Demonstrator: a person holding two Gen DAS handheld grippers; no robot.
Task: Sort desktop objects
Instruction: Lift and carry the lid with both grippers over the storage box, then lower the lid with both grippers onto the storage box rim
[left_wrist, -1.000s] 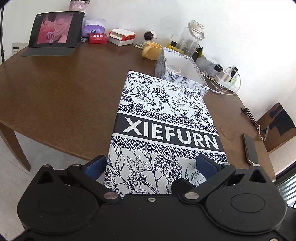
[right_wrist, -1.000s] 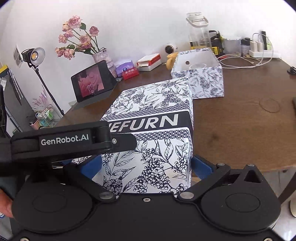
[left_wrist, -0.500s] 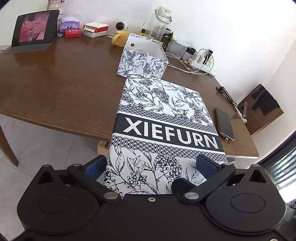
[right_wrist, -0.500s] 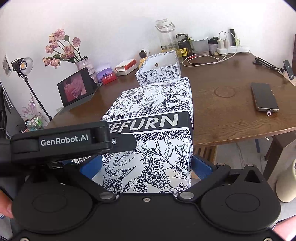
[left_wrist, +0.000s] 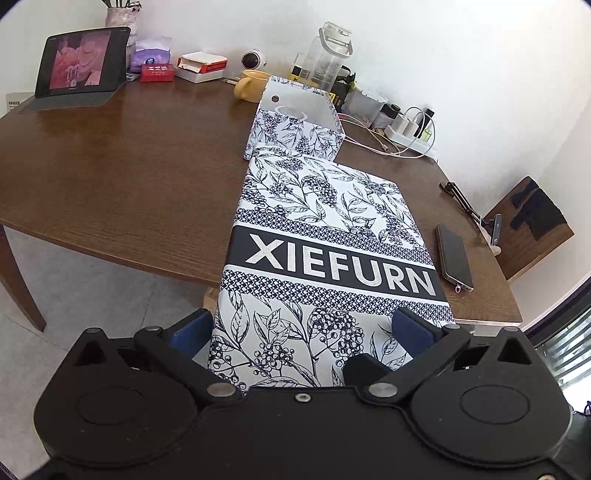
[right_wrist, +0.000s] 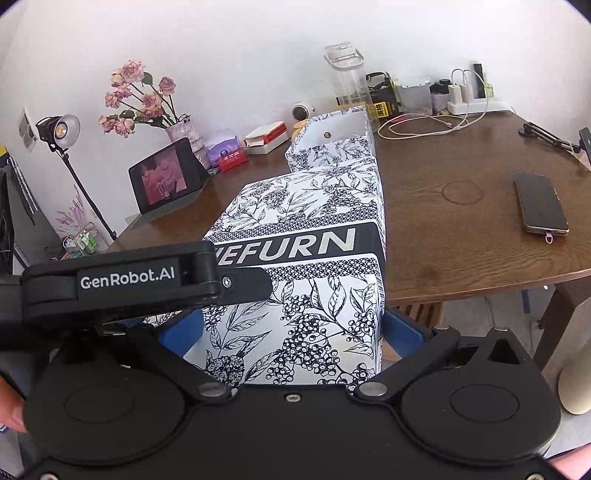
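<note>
A long white box with a dark leaf print and a black XIEFURN band (left_wrist: 325, 229) hangs over the near edge of the brown table (left_wrist: 129, 177), held at its near end by both grippers. My left gripper (left_wrist: 303, 328) is shut on its two sides. My right gripper (right_wrist: 291, 332) is shut on the same box (right_wrist: 314, 206), and the left gripper's black body (right_wrist: 129, 280) crosses that view. Just beyond the far end stands an open box (left_wrist: 295, 129) of the same print (right_wrist: 332, 147), with something round lying inside.
A dark phone (left_wrist: 453, 256) lies at the right of the table (right_wrist: 541, 206). Along the back stand a tablet (left_wrist: 79, 61), a yellow mug (left_wrist: 251, 85), a clear jug (left_wrist: 327, 55) and a power strip with cables (left_wrist: 406, 133). A lamp on a stand (right_wrist: 59, 129) is at the left.
Both grippers drew the XIEFURN box back from the open box toward the table's near edge and higher. The phone and the floor came into view. Both grips are unchanged.
</note>
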